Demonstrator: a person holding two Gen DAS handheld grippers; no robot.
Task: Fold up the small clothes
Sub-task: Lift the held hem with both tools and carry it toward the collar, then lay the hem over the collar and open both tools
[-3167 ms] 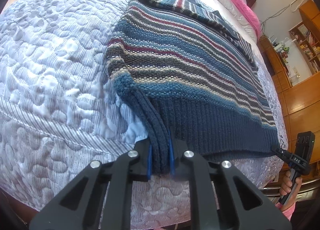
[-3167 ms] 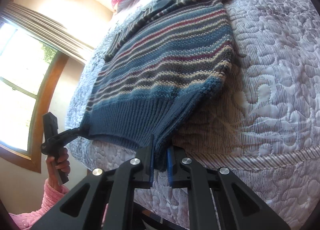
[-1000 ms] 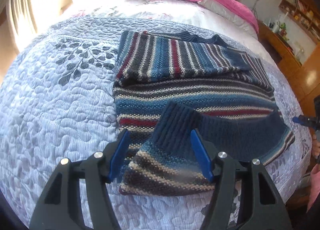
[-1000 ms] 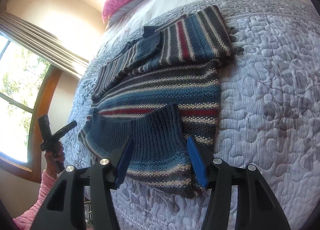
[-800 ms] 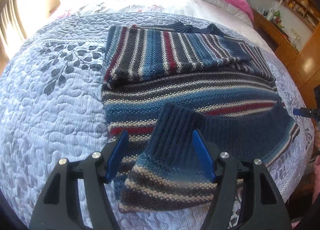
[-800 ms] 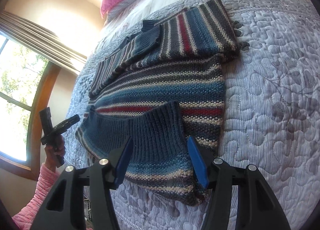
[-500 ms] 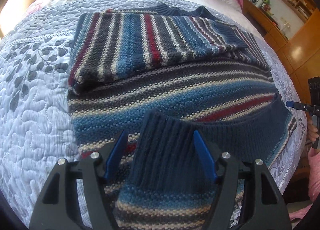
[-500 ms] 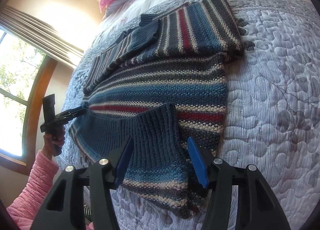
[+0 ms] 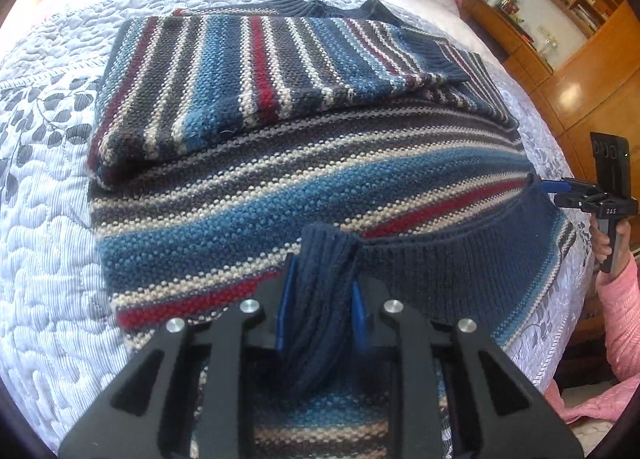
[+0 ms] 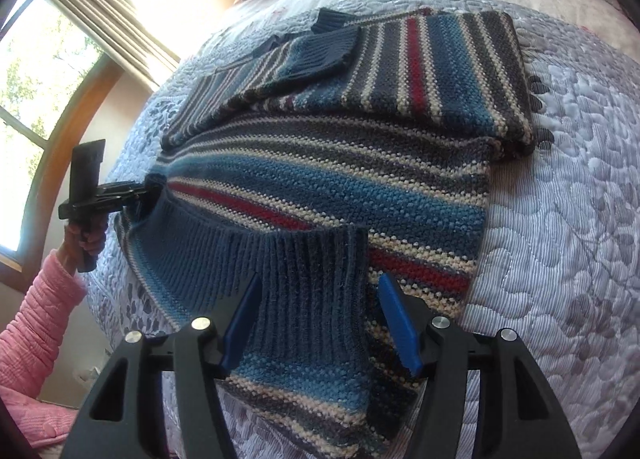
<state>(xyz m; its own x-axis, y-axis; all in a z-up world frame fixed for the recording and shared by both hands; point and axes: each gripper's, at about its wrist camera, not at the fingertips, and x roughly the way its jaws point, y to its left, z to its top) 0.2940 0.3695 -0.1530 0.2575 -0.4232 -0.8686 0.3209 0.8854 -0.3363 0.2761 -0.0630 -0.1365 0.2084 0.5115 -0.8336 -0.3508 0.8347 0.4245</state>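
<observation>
The striped sweater (image 9: 280, 179) is laid flat on the quilted bed (image 9: 48, 259), with a sleeve (image 9: 240, 79) seen folded across its far end. The bottom fold looks to be the step in hand: the ribbed hem (image 9: 440, 259) is turned up onto the sweater's lower stripes, short of the middle.

The left gripper (image 9: 322, 279) is brought in at the sweater's near corner, its jaws drawn in on a bunched ridge of the hem, which is pinched between the blue pads. At the opposite near corner, the right gripper (image 10: 320, 283) is held with jaws wide apart, the hem flap lying between the pads but not clamped.

Next, a closing of the right jaws on that corner seems to be called for, then an even carry of both corners toward the sweater's far end, so that the hem is laid square over the sleeve.

How many layers are caught in the left jaws cannot be told. The sweater's nearest edge is hidden under both grippers, the neckline is barely made out at the far end, and the second sleeve is largely covered
</observation>
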